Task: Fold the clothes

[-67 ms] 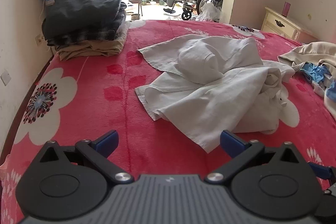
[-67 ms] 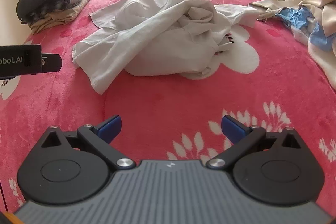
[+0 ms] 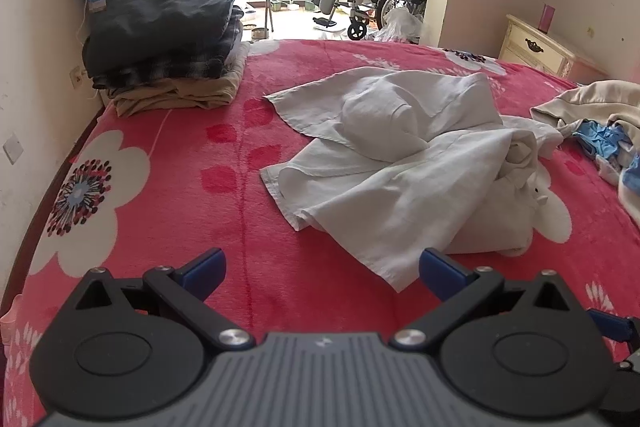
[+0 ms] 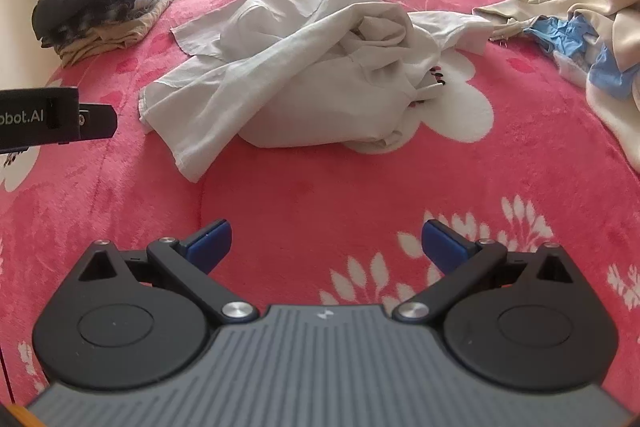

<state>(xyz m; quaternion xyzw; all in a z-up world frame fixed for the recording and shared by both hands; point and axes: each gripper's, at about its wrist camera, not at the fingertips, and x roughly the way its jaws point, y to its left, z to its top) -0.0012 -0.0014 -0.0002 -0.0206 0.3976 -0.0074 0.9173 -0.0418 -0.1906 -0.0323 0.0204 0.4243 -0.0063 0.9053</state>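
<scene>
Both your left claw (image 3: 322, 273) and right claw (image 4: 326, 243) gape fully wide, holding nothing; the crumpled white cotton garment (image 3: 404, 163) lies just ahead of them on the red floral blanket (image 3: 160, 195).

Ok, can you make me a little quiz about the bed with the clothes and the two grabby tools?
1. True or false: the white garment lies crumpled on the red floral blanket.
2. Which pile is already folded? A) the dark stack in the far left corner B) the beige and blue heap at the right edge C) the white garment
3. Fill in: the left tool and the right tool both have their jaws wide ____ with nothing between them.

Key: 1 true; 2 A; 3 open.
</scene>
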